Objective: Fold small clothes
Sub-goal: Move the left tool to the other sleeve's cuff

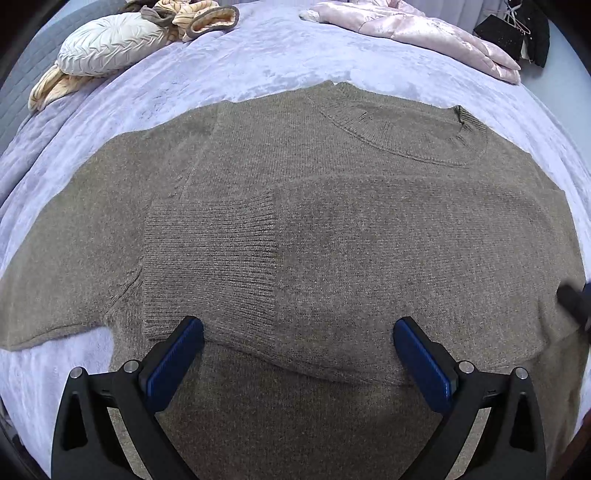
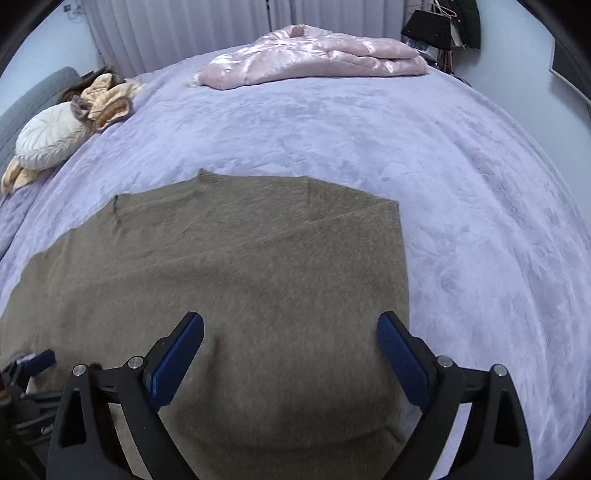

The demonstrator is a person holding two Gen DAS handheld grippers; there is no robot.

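A brown knit sweater (image 1: 332, 206) lies flat on the lilac bedspread (image 1: 229, 62), collar (image 1: 406, 129) toward the far side. One sleeve is folded across the chest, its ribbed cuff (image 1: 210, 258) just beyond my left gripper (image 1: 298, 328), which hovers open above the sweater with nothing between its blue pads. In the right wrist view the same sweater (image 2: 240, 258) shows its right side folded to a straight edge. My right gripper (image 2: 290, 325) stands open over it, its jaws wide and nothing between them. The left gripper's tip (image 2: 37, 363) shows at the lower left there.
A pink satin quilt (image 2: 314, 55) lies bunched at the far side of the bed. A round white cushion (image 2: 48, 138) and a peach and brown garment (image 2: 107, 99) sit at the far left by a grey headboard (image 2: 22, 107). Dark bags (image 2: 439, 26) hang at the far right.
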